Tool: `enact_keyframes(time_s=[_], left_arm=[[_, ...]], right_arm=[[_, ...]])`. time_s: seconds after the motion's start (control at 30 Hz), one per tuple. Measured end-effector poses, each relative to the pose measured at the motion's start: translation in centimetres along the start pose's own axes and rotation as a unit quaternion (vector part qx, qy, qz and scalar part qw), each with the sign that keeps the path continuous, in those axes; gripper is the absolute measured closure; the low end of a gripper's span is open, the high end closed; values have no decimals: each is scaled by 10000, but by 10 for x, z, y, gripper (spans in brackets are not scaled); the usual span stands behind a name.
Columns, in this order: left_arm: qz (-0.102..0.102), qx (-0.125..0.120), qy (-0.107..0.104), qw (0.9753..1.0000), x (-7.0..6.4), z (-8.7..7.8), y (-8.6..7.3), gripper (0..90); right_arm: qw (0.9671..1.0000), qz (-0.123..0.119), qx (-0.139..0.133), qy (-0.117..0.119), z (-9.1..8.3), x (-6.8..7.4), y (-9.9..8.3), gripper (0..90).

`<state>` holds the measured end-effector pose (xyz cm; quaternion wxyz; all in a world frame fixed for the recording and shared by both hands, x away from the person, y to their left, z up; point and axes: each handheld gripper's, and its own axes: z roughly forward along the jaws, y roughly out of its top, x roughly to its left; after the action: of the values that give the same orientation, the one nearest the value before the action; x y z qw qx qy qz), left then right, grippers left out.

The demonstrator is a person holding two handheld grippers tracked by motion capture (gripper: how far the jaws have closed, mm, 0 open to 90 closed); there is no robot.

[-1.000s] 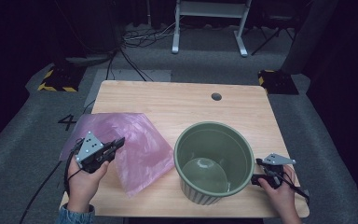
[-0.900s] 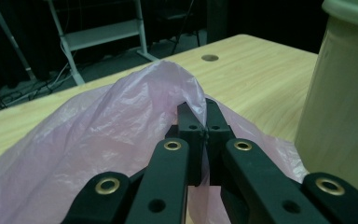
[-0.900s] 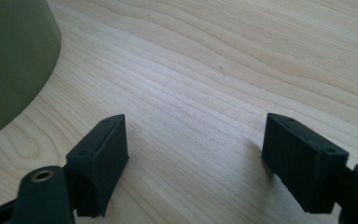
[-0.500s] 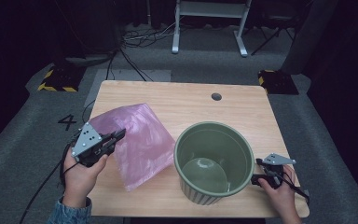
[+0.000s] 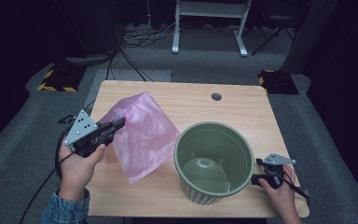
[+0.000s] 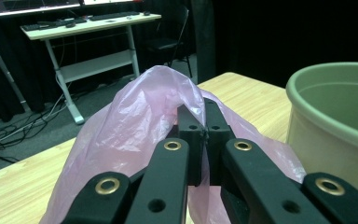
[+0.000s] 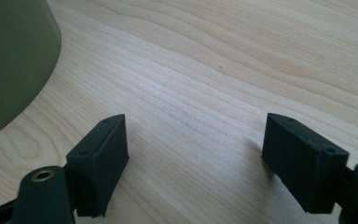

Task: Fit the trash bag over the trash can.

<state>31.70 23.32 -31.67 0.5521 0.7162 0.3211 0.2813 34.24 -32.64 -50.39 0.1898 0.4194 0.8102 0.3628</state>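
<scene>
High view: at the left, the left gripper (image 5: 119, 124) is seen raised above the wooden table (image 5: 242, 112), its jaws clenched on an edge of the pink plastic bag (image 5: 142, 135). The bag is lifted at that pinched edge and hangs down and toward the near side, its lower corner resting on the table just left of the green bucket (image 5: 213, 161). In the left gripper view the two jaw pads are pressed together with thin pink film (image 6: 135, 121) caught between them, and the bucket rim (image 6: 335, 116) is seen off to the right of the jaws, near but apart. The bucket stands upright in the right half of the table, mouth open upward and nothing visible inside it. At the far right, the right gripper (image 5: 261, 179) is held low beside the bucket's outer wall; whether it touches the wall cannot be told. In the right gripper view its jaws are spread wide over bare wood (image 7: 205, 93) with nothing between them, the bucket wall (image 7: 14, 60) at the left edge. Judgement: the coming move turns on the bucket lying to the right of the held bag; the bag would have to be carried rightward and over the rim, and the left gripper alone has hold of it.
</scene>
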Motion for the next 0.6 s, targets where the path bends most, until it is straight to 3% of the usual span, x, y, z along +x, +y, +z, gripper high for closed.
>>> enact_keyframes(time_s=[0.17, 0.37, 0.6], left_arm=[[-63, -32, -89, 9999, 7, -2, 7, 893], [-31, -114, -578, 9983, 19, -4, 12, 894], [-22, -173, -834, 9964, 28, -10, 25, 894]], right_arm=[[10000, 1, 0, 1, 0, 0, 0, 226], [10000, -1, 9, 6, 0, 0, 0, 227], [10000, 2, 9, 11, 0, 0, 0, 226]])
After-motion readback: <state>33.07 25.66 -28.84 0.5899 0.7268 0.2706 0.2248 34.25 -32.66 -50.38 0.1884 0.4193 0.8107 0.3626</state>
